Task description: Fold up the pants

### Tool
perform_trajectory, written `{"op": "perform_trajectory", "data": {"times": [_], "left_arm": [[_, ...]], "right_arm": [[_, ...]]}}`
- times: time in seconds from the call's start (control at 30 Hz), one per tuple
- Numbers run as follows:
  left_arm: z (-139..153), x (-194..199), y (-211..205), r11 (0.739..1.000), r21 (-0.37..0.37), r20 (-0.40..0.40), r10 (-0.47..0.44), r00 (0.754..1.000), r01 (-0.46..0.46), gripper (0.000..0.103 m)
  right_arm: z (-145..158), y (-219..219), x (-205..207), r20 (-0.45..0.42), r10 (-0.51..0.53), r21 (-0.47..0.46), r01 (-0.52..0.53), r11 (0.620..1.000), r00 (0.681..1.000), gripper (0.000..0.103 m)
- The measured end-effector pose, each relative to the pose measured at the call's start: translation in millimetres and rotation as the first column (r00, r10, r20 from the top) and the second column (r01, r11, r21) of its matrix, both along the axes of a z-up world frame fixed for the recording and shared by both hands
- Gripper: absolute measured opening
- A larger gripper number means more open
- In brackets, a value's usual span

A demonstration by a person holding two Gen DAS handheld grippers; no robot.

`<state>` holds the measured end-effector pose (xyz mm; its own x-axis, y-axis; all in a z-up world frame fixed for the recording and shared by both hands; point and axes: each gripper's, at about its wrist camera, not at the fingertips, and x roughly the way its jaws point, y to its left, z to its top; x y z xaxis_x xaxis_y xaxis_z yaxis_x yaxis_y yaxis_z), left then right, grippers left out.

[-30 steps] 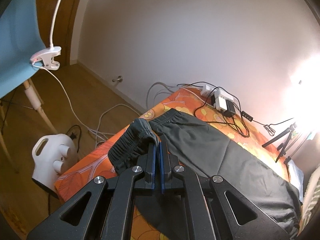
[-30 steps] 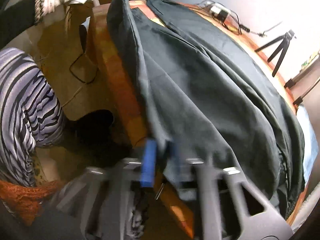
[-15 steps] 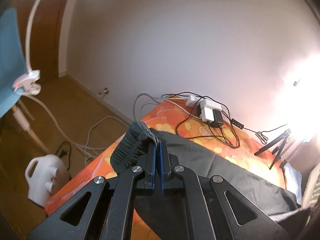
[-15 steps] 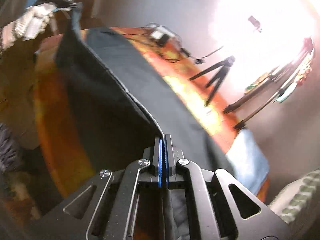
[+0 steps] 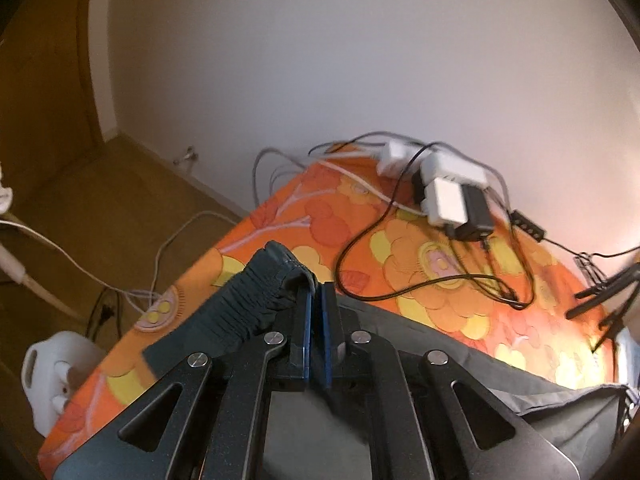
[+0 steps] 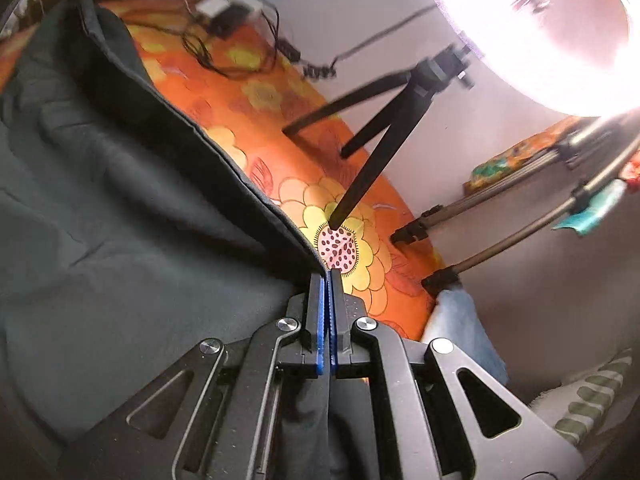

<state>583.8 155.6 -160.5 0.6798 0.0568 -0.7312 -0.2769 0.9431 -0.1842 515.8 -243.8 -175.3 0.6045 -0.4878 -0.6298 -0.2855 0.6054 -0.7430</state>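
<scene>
left wrist view, from left to right: bare wood floor [image 5: 80, 208] lay beyond the table's left edge, crossed by white cables [image 5: 176, 236], with a white jug [image 5: 52, 376] standing on it close to the near corner. the table, under an orange flowered cloth [image 5: 432, 280], ran up to the pale wall [image 5: 360, 60]; its far corner carried a cluster of white and black chargers [image 5: 452, 196] and black leads [image 5: 420, 284], with open cloth between them and the pants. the left gripper [image 5: 316, 304] was pinched shut on the gathered waistband [image 5: 244, 304] of the dark grey pants [image 5: 540, 396], holding it raised over the left part of the table. the pants stretched away to the right along the table's length, their far edge lying roughly parallel to the wall.

right wrist view, from left to right: the pants [image 6: 120, 220] covered the left half of the table, their seamed edge [image 6: 192, 128] running as a taut diagonal line from the far left corner down to the right gripper [image 6: 329, 280], whose jaws were closed on that edge. right of it lay uncovered orange cloth [image 6: 256, 96], a small black tripod [image 6: 384, 120] standing on it, and the glare of a ring light [image 6: 552, 32]. beyond the table's right end stood metal stand legs [image 6: 500, 200]. no writing or label could be read in either view.
</scene>
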Motion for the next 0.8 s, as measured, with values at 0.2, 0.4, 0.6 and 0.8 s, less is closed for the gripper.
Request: {"op": "perform_trajectory", "data": {"times": [0.2,0.4,0.6,0.8], "left_arm": [[5,-1,18,0.999,-0.033,0.009,-0.007,1.000,0.007,0.029],[14,-32,65,1.000,-0.029,0.027,-0.011,1.000,0.012,0.039],[-25,-38,82,0.994,-0.104,-0.043,-0.030,0.999,0.026,0.039],[-45,-33,60,0.985,-0.144,-0.056,-0.108,0.993,0.099,0.039]], "right_arm": [[-26,-19,14,-0.033,-0.038,-0.003,0.038,0.999,0.999,0.002],[-35,-20,13,-0.068,-0.033,-0.004,0.033,0.999,0.997,0.002],[4,16,-14,0.020,0.026,0.085,-0.028,0.996,0.999,0.058],[9,87,-54,-0.076,0.191,0.262,-0.165,0.951,0.979,0.058]]}}
